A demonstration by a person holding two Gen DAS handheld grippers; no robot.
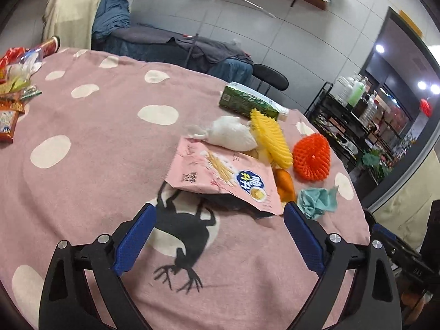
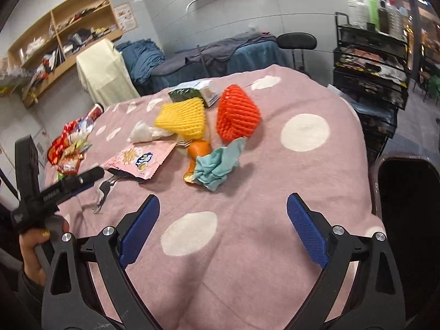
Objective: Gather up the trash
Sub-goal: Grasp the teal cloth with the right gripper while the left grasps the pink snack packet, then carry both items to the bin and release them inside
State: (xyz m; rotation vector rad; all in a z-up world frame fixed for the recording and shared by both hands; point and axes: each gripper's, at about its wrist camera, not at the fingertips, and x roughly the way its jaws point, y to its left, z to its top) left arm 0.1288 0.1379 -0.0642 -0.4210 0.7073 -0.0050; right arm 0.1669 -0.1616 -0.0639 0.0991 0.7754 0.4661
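Both tongs gape, gripping nothing: my left tongs [image 1: 217, 211] hang just short of the pink snack wrapper [image 1: 220, 176], my right tongs [image 2: 223, 202] short of the crumpled teal paper [image 2: 217, 169]. Trash crowds the pink-clothed table [image 1: 90, 126]: orange peel [image 2: 198, 148], yellow foam net [image 2: 183, 119], red foam net [image 2: 238, 114], white wad [image 1: 232, 134], green carton [image 1: 247, 100]. More wrappers [image 2: 68, 148] lie apart

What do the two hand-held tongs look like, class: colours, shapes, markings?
Both the left tongs and right tongs have black, triangular cut-out frames with silver round bolts and blue ribbed pads. In the right view, the left tongs' black body carries small white lettering; a dark sleeve shows at the hand.
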